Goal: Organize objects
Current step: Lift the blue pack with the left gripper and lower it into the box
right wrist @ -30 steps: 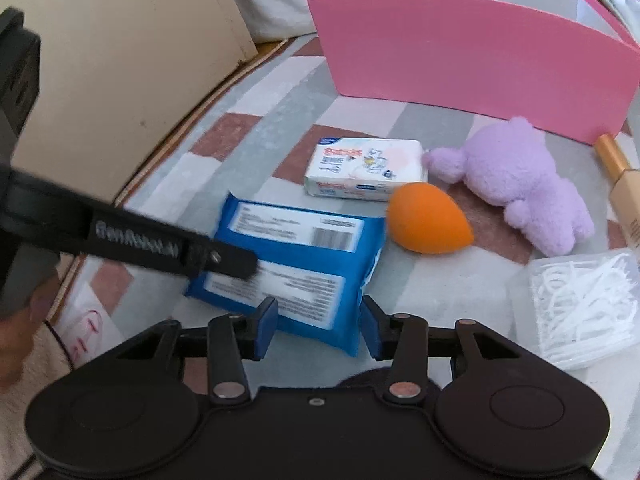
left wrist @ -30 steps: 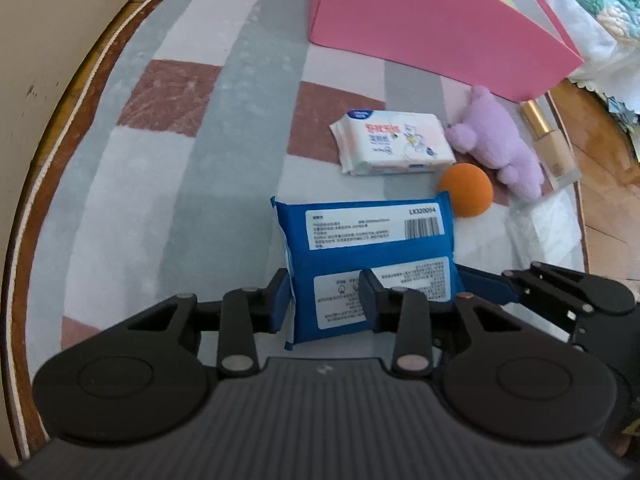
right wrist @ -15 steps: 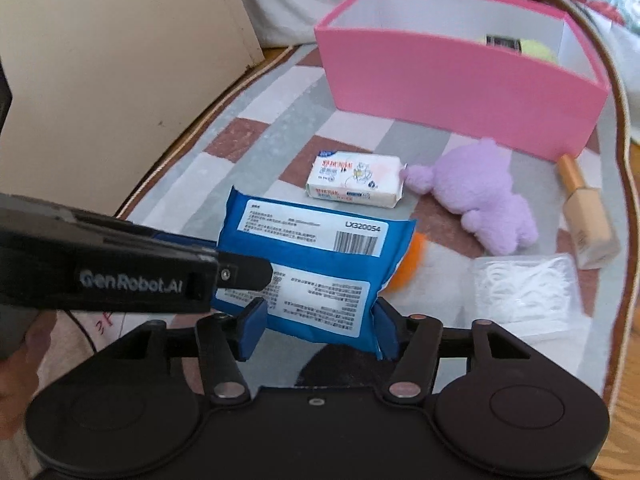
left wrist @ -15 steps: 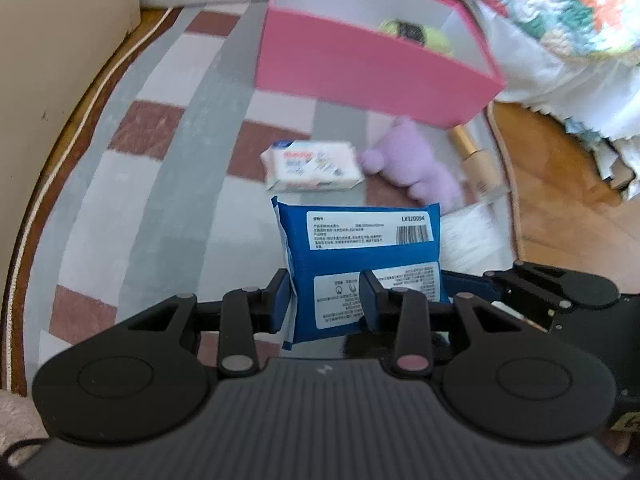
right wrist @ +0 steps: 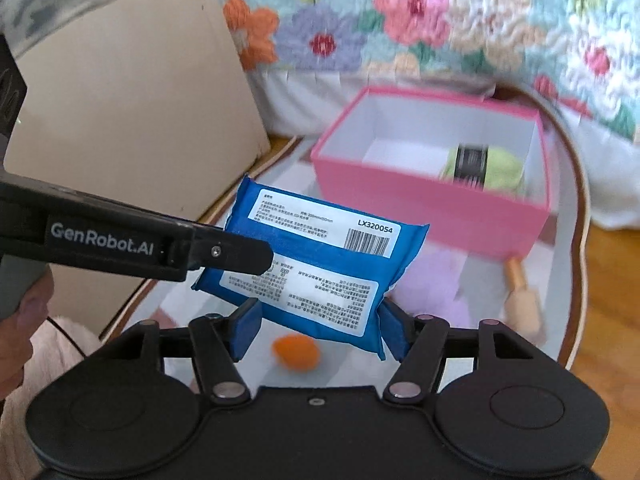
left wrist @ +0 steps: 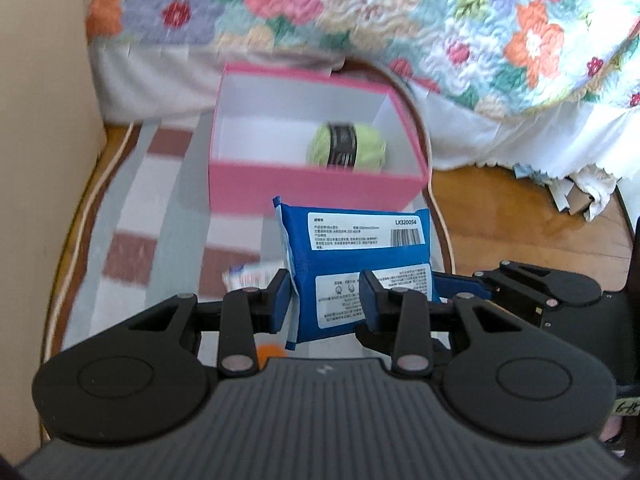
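A blue wipes pack (left wrist: pixel 360 252) with white labels is held in the air by both grippers, in front of the pink box (left wrist: pixel 312 188). My left gripper (left wrist: pixel 324 300) is shut on the pack's left corner. My right gripper (right wrist: pixel 320 320) is shut on the pack's near edge (right wrist: pixel 316 264). The left gripper's finger crosses the right wrist view (right wrist: pixel 224 254) and touches the pack. The pink box (right wrist: pixel 424 200) is open on top and holds a green yarn ball (left wrist: pixel 346 146) with a black band.
Below on the checked rug (left wrist: pixel 132 216) lie an orange sponge (right wrist: pixel 296 352), a purple plush toy (right wrist: pixel 432 284), a foundation bottle (right wrist: pixel 520 296) and a small white pack (left wrist: pixel 250 278). A floral bedspread (left wrist: pixel 360 20) hangs behind the box. A beige board (right wrist: pixel 132 120) stands left.
Both grippers have lifted the blue pack off the rug and carried it up and toward the pink box. The box's inside now shows.
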{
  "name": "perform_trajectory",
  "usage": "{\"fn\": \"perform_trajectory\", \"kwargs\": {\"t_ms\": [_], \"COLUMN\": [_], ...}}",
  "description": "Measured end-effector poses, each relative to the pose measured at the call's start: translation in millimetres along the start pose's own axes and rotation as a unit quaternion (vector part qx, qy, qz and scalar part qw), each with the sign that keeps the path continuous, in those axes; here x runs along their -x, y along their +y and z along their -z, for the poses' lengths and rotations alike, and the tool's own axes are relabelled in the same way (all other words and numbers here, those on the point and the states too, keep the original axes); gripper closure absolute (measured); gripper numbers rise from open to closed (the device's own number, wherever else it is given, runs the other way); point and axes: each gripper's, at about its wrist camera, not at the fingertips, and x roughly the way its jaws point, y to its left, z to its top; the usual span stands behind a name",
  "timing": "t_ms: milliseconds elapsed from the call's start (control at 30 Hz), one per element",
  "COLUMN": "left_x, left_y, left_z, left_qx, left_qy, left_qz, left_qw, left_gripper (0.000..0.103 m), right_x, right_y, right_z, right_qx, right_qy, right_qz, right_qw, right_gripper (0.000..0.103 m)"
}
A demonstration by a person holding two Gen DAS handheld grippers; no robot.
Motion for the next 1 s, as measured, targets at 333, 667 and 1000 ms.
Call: {"fn": "perform_trajectory", "kwargs": {"t_ms": [333,667,1000], "left_x": [-10.7,-117.8,-228.1], "left_y": [-2.1,36.2,60.1], "left_z": [-89.8,-153.5,-163.0], "left_qx": [-0.021,0.016,0.011], "left_qy": [-0.050,-0.027,0.031], "left_qz": [-0.043,-0.038,-0.069], "left_qw": [0.9976,0.9988,0.9971], "left_gripper": [0.068,0.066,0.066], "right_x": [-0.5,-81.1,-184.4], "right_y": [-6.6,-74.8,-120.8], "right_z": [-88.0,-144.0,-148.7], "right_qx": [0.043,0.004,-0.018], "right_qy": [-0.046,-0.058,0.014], "right_qz": [0.011,-0.013,0.031], "right_qw": [0.998,0.998,0.999], "right_gripper": [0.034,0.047,0.060]}}
